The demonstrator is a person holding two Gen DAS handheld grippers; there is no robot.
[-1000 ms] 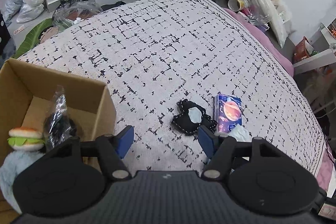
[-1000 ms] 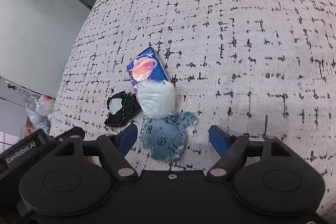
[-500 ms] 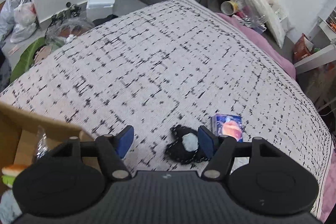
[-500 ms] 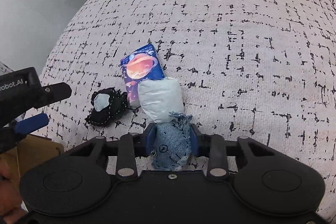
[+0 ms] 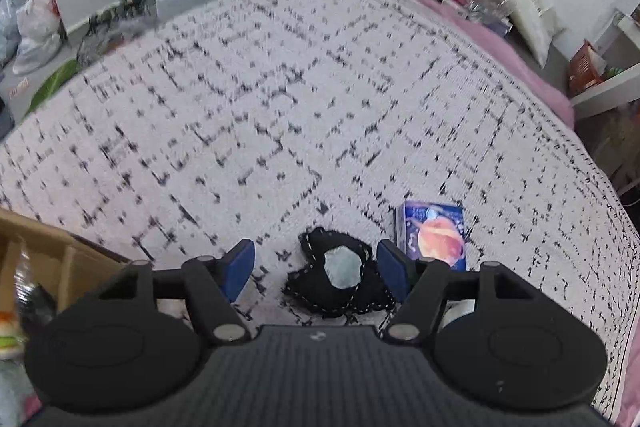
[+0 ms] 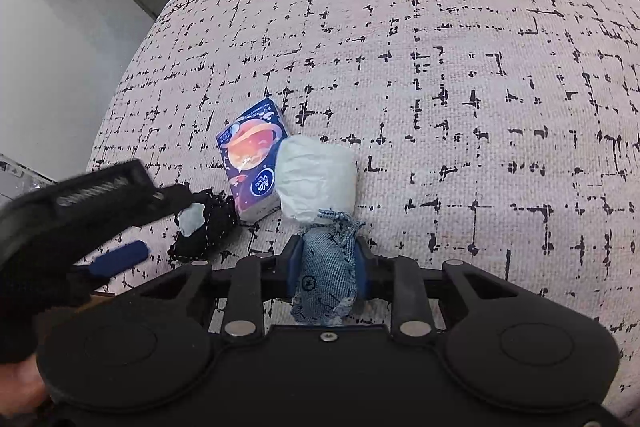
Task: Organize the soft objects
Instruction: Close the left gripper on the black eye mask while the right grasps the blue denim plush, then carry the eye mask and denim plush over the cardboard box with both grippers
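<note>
White black-flecked woven bedspread (image 5: 280,99); pink sheet (image 5: 500,39), clutter beyond.

Frayed blue denim pouch (image 6: 326,271), glossy printed tissue pack (image 6: 253,157), coarse woven bedspread (image 6: 460,75), matt cardboard box (image 5: 60,263).

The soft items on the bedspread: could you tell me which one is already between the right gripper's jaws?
The blue denim pouch: the right gripper is closing on it, unlike the black pouch and pale bundle lying free.
</note>
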